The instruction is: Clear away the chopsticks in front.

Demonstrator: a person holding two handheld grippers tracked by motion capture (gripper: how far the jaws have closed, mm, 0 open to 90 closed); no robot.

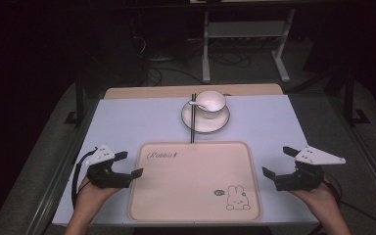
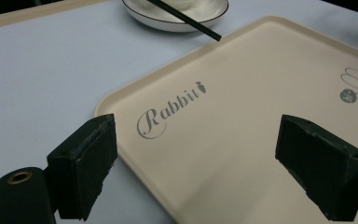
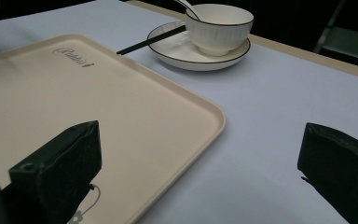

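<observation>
A beige tray [image 1: 186, 205] with a rabbit drawing and the word "Rabbit" lies at the table's near middle. Behind it stands a white plate [image 1: 219, 125] carrying a white bowl [image 1: 211, 101] with a white spoon [image 1: 195, 103] in it. Black chopsticks [image 1: 193, 120] rest across the plate's left side, their tips reaching the tray's far edge. My left gripper [image 1: 131, 164] hovers open at the tray's left edge. My right gripper [image 1: 278, 162] hovers open just off the tray's right edge. In the left gripper view the tray [image 2: 242, 107] lies between the jaws; in the right gripper view the tray's [image 3: 135, 116] corner does.
The table [image 1: 127, 122] has a pale blue-grey top with a wooden strip [image 1: 152, 91] along its far edge. Beyond it, on the dark floor, stand a metal frame's legs [image 1: 206, 49] and loose cables.
</observation>
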